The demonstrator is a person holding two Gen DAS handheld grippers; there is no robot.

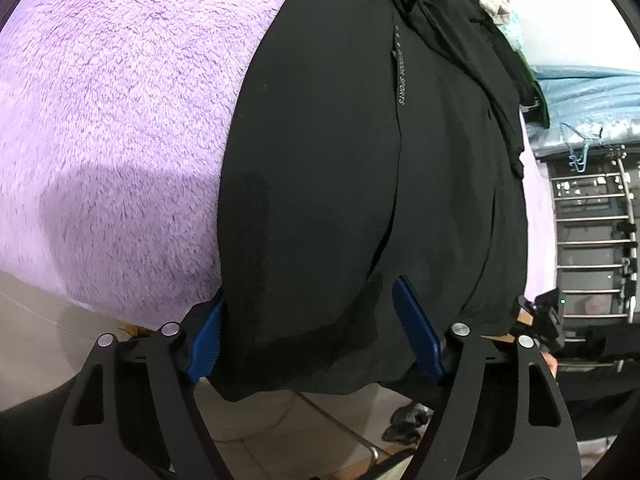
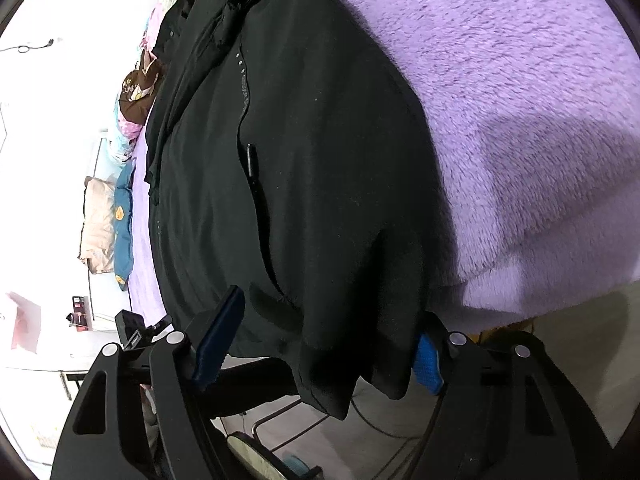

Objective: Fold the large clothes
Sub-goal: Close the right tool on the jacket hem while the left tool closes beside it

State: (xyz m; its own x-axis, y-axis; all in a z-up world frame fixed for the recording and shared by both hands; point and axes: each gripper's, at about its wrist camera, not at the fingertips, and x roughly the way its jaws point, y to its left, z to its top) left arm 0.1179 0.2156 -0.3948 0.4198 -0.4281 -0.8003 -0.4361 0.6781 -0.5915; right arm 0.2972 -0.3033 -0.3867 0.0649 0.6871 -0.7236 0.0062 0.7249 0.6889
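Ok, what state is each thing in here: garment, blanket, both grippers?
black jacket: spread flat on the blanket, hem hanging over the bed edge
purple blanket: lying under the jacket
left gripper: jaws wide, hem between them
right gripper: jaws wide, hem between them

Both wrist views look steeply down, close over the bed edge; both share the black garment (image 1: 340, 180) on the purple blanket (image 2: 540, 120).

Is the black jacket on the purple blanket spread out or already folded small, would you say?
Spread out: the black jacket lies long across the purple blanket.
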